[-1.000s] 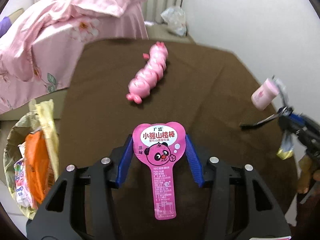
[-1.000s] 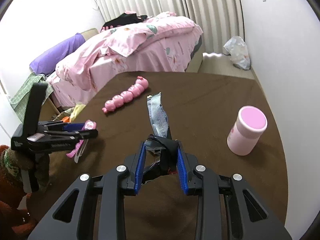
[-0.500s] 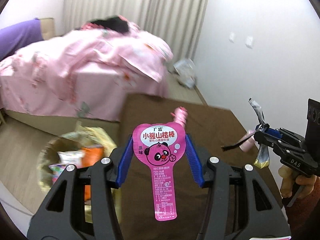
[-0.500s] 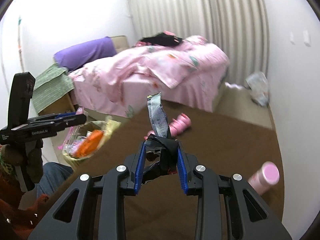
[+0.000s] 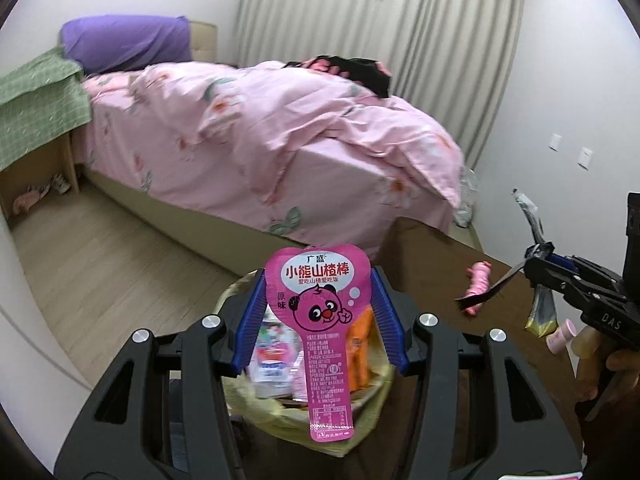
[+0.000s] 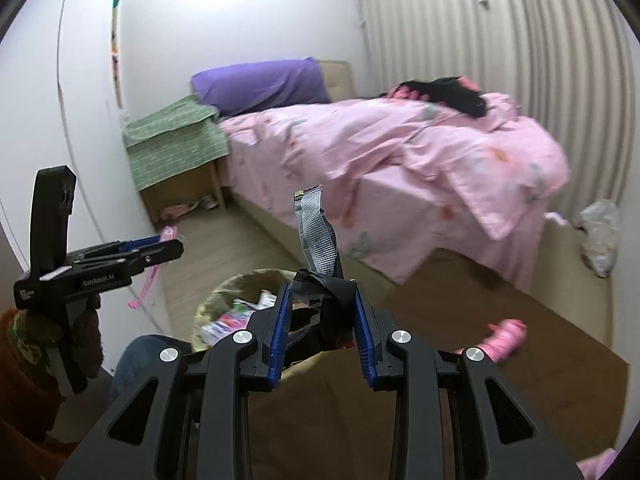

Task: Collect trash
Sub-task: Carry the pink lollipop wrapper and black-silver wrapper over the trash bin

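Note:
My left gripper (image 5: 318,312) is shut on a pink lollipop-shaped snack wrapper (image 5: 320,300) with a panda face, held above the trash bin (image 5: 360,408), a yellow-lined basket with several wrappers inside. My right gripper (image 6: 320,320) is shut on a crumpled silver and black wrapper (image 6: 318,240), held just above the bin (image 6: 224,292) beside the brown table (image 6: 440,400). The right gripper also shows in the left wrist view (image 5: 536,264), and the left gripper in the right wrist view (image 6: 168,248).
A pink caterpillar toy (image 5: 478,284) lies on the brown table (image 5: 432,264), also in the right wrist view (image 6: 504,340). A pink cup (image 5: 562,334) stands behind the right gripper. A pink bed (image 5: 280,152) and a side cabinet (image 6: 176,160) stand beyond the bin.
Both grippers have swung left from over the table to over the trash bin, each keeping its wrapper. The bin has come under the left gripper's fingers.

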